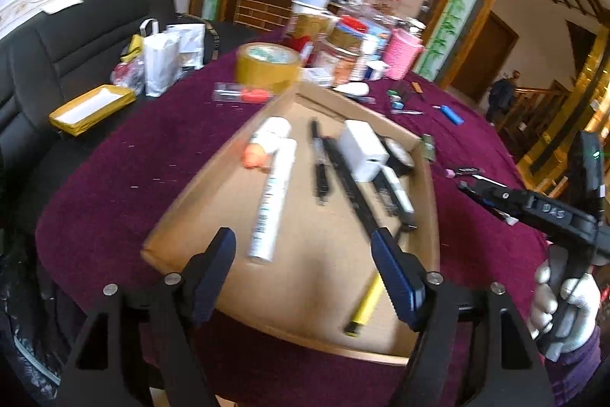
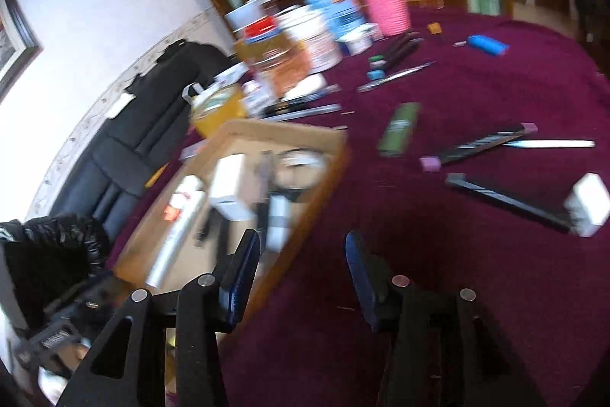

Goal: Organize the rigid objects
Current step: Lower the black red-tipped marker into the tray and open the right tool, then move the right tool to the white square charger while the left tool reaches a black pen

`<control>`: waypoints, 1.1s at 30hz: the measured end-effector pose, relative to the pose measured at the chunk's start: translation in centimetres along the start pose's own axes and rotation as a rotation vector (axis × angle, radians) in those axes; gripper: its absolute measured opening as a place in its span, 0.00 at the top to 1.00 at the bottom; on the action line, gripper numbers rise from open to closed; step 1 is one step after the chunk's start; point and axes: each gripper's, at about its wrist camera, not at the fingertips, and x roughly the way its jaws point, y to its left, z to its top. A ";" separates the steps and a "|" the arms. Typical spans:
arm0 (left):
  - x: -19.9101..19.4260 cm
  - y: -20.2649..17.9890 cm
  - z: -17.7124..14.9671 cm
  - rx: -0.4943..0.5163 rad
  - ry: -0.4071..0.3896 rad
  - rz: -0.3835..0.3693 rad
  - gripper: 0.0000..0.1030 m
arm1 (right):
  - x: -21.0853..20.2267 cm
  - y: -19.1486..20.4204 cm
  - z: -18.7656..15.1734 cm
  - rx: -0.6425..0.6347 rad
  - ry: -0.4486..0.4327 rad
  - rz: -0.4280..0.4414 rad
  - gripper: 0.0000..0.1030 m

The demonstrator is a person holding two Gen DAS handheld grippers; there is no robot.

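1. A shallow cardboard tray (image 1: pixel 381 117) with low brown walls lies on the surface (image 1: pixel 152 155), which is covered in a dark purple cloth.
2. Inside the tray lie a long white tube (image 1: pixel 272 201), a white boxy charger (image 1: pixel 362 149), a black pen (image 1: pixel 318 161), a long black strip (image 1: pixel 350 184), a round dark tape roll (image 1: pixel 398 155) in the far corner and a yellow marker (image 1: pixel 364 306) near the front edge.
3. The left tongs (image 1: pixel 305 246) hang over the tray's near half, jaws spread wide with nothing between them.
4. The right tongs (image 2: pixel 301 254) stand partly parted and empty over the tray's right wall and the cloth; a white-gloved hand (image 1: pixel 564 308) grips their handle.
5. Loose on the cloth to the right of the tray lie a green flat bar (image 2: pixel 400 128), a black strip with pink ends (image 2: pixel 480 143), another black strip (image 2: pixel 511 199) touching a white block (image 2: pixel 587 203), and a blue lighter (image 2: pixel 488 44).
6. Beyond the tray stand a yellow tape roll (image 1: pixel 267 65), jars, boxes and a pink basket (image 1: pixel 400 54).
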 end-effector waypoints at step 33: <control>2.2 -12.1 -5.0 0.191 0.162 -0.205 0.27 | 1.6 -11.3 -0.2 0.063 0.228 0.030 0.42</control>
